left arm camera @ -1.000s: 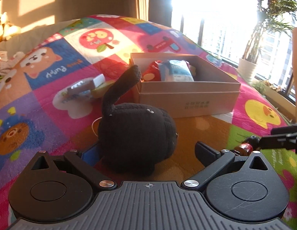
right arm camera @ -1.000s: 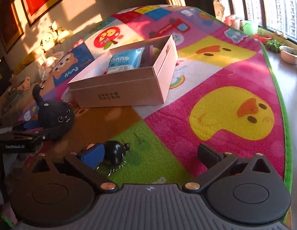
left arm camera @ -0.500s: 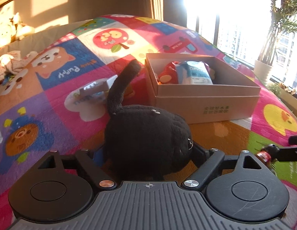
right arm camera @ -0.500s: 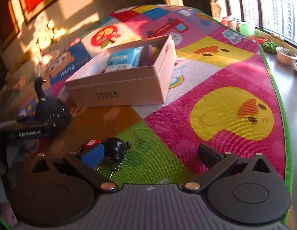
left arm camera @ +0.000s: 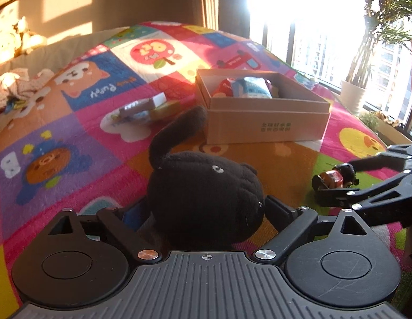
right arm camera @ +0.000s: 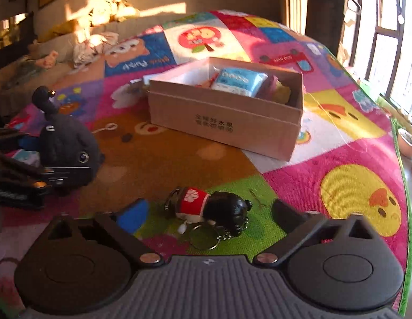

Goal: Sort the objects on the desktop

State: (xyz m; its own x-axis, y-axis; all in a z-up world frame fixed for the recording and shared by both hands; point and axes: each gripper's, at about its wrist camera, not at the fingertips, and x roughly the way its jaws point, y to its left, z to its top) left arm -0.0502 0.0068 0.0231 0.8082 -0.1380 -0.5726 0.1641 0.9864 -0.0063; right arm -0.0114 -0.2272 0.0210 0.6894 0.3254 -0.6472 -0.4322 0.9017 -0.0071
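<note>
A black plush toy (left arm camera: 203,194) with a long tail lies on the colourful play mat (left arm camera: 73,143). It fills the gap of my left gripper (left arm camera: 206,210), whose jaws are opening; both fingers sit close along its sides. A small doll keychain (right arm camera: 208,207) in a red dress, with a black head and a metal ring, lies between the fingers of my right gripper (right arm camera: 208,212). Those jaws are closing, with mat still showing on each side of the doll. Beyond both stands an open cardboard box (right arm camera: 224,125) holding a blue and white packet (right arm camera: 239,79).
Small packets (left arm camera: 142,109) lie on the mat left of the box. Soft toys (left arm camera: 9,40) are heaped at the far left by the wall. A potted plant (left arm camera: 352,95) stands at the sunlit window. The mat's green edge (right arm camera: 404,186) runs along the right, with bowls beyond it.
The left gripper has moved forward so the plush now sits between its fingers. The right gripper has rolled and swung left, bringing the doll keychain to the middle of its gap.
</note>
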